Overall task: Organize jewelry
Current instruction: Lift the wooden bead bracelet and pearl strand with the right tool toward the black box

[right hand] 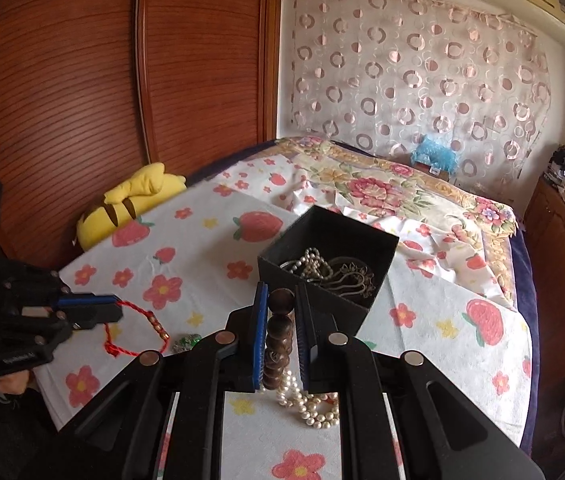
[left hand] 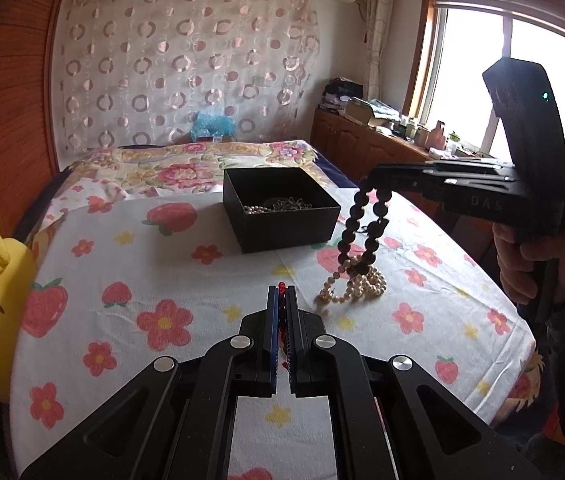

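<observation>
- Evidently the left gripper point(right hand: 116, 312) was clamped tight on a red cord bracelet point(right hand: 138, 334), pinching one end so the loop with its gold beads trailed onto the strawberry cloth point(right hand: 186, 256); a low hold of that sort likely kept the thin cord from slipping away.
- Just right of that loop lay a small green trinket point(right hand: 187, 342), loose on the cloth and apart from any jaw.
- The right gripper point(right hand: 280, 312) was closed on a dark wooden bead strand point(right hand: 278, 344), raised so the loop hung free, probably to clear the pearl necklace point(right hand: 310, 404) heaped underneath, which it seemed to touch.
- Farther right and behind stood the black box point(right hand: 314, 292), open-topped, already holding pearls and metal chains — the likely destination.
</observation>
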`<state>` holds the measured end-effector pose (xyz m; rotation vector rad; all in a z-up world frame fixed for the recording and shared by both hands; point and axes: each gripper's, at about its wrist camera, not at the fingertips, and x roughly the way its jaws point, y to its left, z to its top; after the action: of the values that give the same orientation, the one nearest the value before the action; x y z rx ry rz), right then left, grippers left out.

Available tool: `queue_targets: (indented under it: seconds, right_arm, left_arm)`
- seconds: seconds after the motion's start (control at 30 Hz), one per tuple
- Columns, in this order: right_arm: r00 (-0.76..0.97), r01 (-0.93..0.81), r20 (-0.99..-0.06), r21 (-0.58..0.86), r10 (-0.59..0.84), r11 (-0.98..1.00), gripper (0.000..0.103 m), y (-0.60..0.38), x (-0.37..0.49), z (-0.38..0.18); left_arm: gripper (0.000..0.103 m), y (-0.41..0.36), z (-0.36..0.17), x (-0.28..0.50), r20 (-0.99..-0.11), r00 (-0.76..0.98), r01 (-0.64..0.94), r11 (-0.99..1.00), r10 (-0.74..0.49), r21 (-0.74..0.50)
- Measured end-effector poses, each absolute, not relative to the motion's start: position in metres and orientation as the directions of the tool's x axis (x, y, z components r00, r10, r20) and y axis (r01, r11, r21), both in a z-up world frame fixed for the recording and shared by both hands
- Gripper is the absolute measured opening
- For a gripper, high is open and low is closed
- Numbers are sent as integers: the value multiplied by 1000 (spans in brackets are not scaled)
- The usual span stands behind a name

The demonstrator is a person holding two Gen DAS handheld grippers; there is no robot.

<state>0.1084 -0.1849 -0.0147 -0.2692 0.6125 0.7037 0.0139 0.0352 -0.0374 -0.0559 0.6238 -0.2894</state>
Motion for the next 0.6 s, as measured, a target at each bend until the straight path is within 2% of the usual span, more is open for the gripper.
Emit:
queue_targets:
  seconds: [0.6]
  right_arm:
    - [590,-738,-514,-29,623,674,15,-177,83,54]
  left_arm:
    - [3,40,-49,17,-579,765,237,959,-283,-156]
